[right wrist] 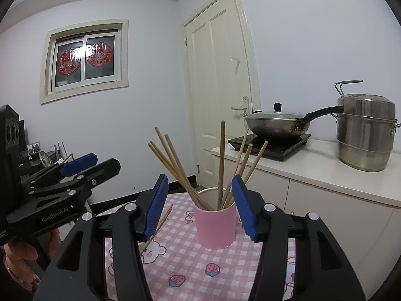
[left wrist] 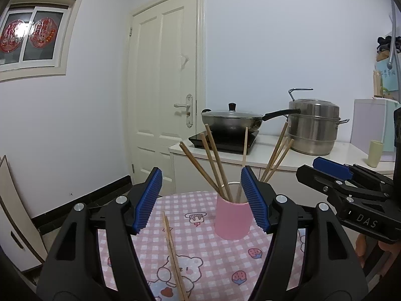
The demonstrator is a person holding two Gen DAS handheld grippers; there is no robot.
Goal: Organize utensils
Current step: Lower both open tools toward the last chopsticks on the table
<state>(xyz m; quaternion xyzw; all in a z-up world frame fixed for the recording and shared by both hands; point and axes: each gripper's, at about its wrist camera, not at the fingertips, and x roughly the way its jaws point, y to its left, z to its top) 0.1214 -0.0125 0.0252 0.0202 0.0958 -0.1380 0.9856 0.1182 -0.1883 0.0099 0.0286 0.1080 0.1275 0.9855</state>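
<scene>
Pink cup (left wrist: pixel 233 222) upright on the checked cloth (left wrist: pixel 213 258), several chopsticks (left wrist: pixel 213 160) fanned inside, ends leaning on its rim. Last loose pair (left wrist: pixel 173 253) lies flat on the cloth, near the cup's left. Left gripper (left wrist: pixel 201 203) wide open, empty, probably lined up over that pair. Right gripper (right wrist: pixel 198 208) likewise spread, empty, facing the cup.

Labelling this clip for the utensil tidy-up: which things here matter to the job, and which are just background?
Job:
pink cup
chopsticks in cup
loose chopsticks on the tablecloth
left claw, open
right claw, open

Background:
wok
steamer pot
induction hob
door
</scene>
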